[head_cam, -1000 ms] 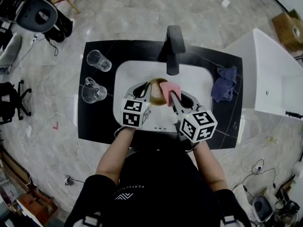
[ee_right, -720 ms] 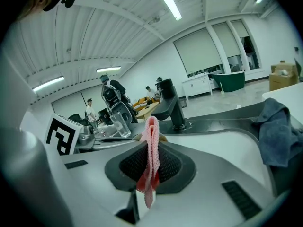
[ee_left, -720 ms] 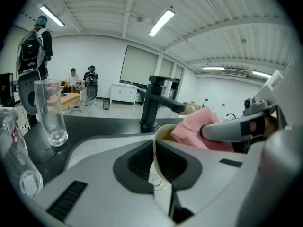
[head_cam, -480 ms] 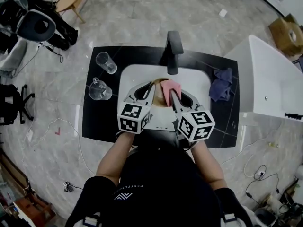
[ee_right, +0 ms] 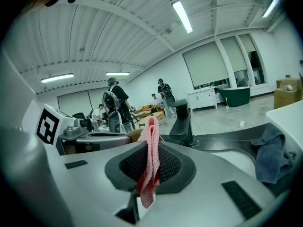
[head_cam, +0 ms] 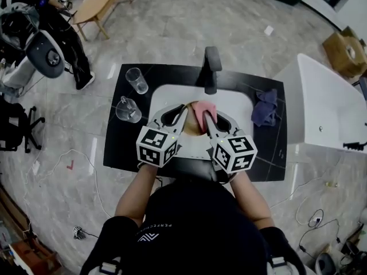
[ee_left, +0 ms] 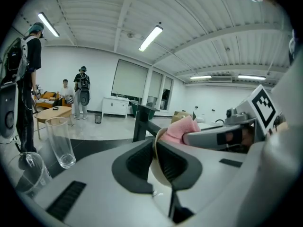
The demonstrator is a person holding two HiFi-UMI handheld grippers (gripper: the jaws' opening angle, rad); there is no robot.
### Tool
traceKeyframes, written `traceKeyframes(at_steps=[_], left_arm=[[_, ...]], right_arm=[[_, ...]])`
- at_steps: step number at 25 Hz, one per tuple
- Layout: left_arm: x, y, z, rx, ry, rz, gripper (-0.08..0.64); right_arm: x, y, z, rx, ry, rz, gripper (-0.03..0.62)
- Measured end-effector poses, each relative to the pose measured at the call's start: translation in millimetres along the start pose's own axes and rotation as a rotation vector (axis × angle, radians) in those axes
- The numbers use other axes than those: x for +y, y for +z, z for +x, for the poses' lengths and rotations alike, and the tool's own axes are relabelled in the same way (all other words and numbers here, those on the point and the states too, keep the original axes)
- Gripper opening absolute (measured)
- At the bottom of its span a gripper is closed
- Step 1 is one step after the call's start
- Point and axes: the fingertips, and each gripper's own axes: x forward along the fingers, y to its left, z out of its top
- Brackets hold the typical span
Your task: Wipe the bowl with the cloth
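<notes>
My left gripper point(head_cam: 184, 109) is shut on the rim of a tan bowl point(head_cam: 192, 115), held on edge above the white sink point(head_cam: 235, 105). In the left gripper view the bowl point(ee_left: 159, 171) stands pinched between the dark pads point(ee_left: 137, 164). My right gripper point(head_cam: 205, 114) is shut on a folded pink cloth point(head_cam: 203, 109), which presses into the bowl. The right gripper view shows the cloth point(ee_right: 150, 160) hanging between the pads, with the bowl point(ee_right: 135, 135) just behind it. The left gripper view shows the pink cloth point(ee_left: 182, 128) lying inside the bowl's mouth.
A black faucet point(head_cam: 211, 66) rises behind the sink on the black counter point(head_cam: 120, 142). Two clear glasses point(head_cam: 136, 80) point(head_cam: 127, 110) stand at the left. A blue cloth point(head_cam: 264, 107) lies at the right, beside a white cabinet point(head_cam: 321, 105). People stand far off in the room.
The head camera has pulled back and shifted, so the scene sits lower and smaller. Both grippers keep bowl and cloth together over the sink, a little closer to the body.
</notes>
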Motion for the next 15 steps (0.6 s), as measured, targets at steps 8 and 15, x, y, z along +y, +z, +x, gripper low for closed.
traceKeyframes(at_steps=[8,15], left_arm=[[1.3,10.7,-10.7,0.028,-0.030,0.034,0.029],[-1.6,26.2,-7.4,0.014,-0.022,0.080,0.029]], right_arm=[[13.2,5.6,3.9,-0.004,0.006,-0.062,0.049],[20.9,17.3,10.9,0.008,0.030,-0.154,0.049]])
